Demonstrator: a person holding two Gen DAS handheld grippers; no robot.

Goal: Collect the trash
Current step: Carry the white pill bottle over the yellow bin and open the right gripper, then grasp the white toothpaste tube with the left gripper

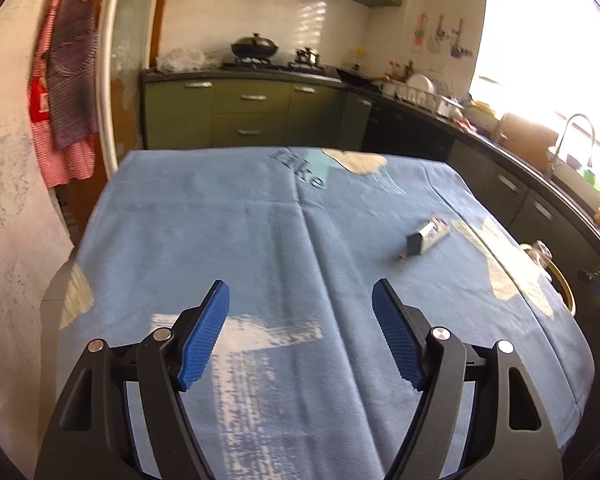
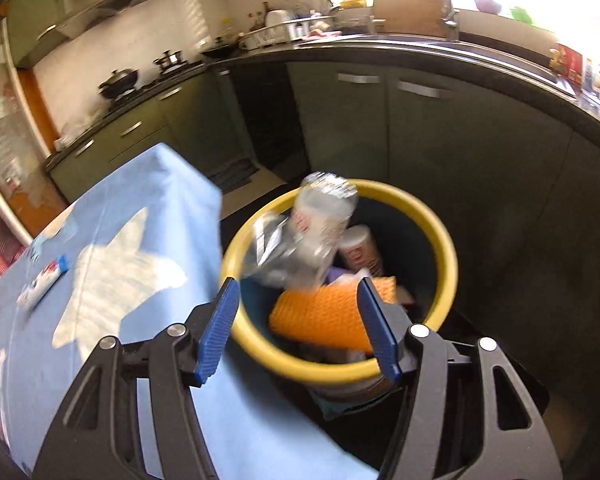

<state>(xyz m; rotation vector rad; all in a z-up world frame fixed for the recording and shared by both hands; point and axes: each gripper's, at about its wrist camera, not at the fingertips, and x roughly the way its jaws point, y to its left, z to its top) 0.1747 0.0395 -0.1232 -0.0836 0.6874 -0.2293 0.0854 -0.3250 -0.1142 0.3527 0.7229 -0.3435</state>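
In the left view my left gripper [image 1: 300, 320] hangs over the blue cloth [image 1: 220, 232] with the jaws spread apart and nothing between them. The only trash I see on the table here is a tube [image 1: 428, 237], small and squeezed, with a dark blue cap at the near end. It lies ahead of my jaws and to the right, well apart from them, not in line with the gap. I judge it light and soft in the body, a little slippery, and stiff only at the cap, so I would take it across the middle of the body, close to the cap, where it will not fold away from the pads. In the right view my right gripper [image 2: 296, 320] is over the yellow-rimmed bin [image 2: 446, 248], which stands beside the table edge. My jaws there are released and the pads touch nothing. A crushed clear bottle [image 2: 320, 224] is just beyond the fingertips, blurred, above the bin mouth; I think it is falling in. It looks very light, thin and springy, with no risk of breaking. Under it in the bin I see an orange sponge [image 2: 320, 312] and a white cup [image 2: 360, 248]. The tube shows here too, far to the left of these jaws on the cloth.
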